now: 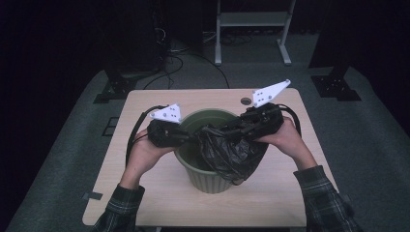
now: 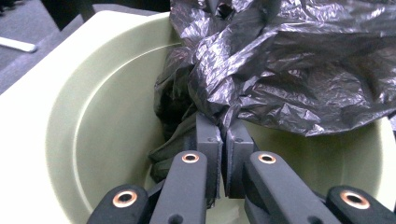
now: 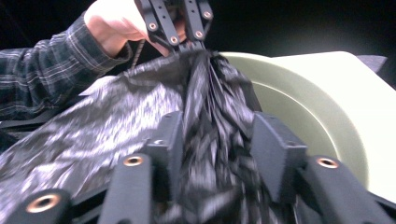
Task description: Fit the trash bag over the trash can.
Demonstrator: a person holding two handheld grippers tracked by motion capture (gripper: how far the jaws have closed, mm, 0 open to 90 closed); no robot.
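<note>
Dark room, pale table (image 1: 145, 193): left tool (image 2: 223, 140) pinches the bag (image 1: 232, 150) above the bin (image 1: 208, 181); right tool (image 3: 219, 154), half-open, straddles it ungripped. Next, regrip and spread it.

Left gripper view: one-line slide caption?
Left gripper shut on black bin bag above the pale green bin.

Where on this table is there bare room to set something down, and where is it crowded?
Free: the table strip behind the green bin, and the front strip between bin and near edge. Crowded: the middle, where the left gripper and right gripper meet at the black bag over the bin.
</note>
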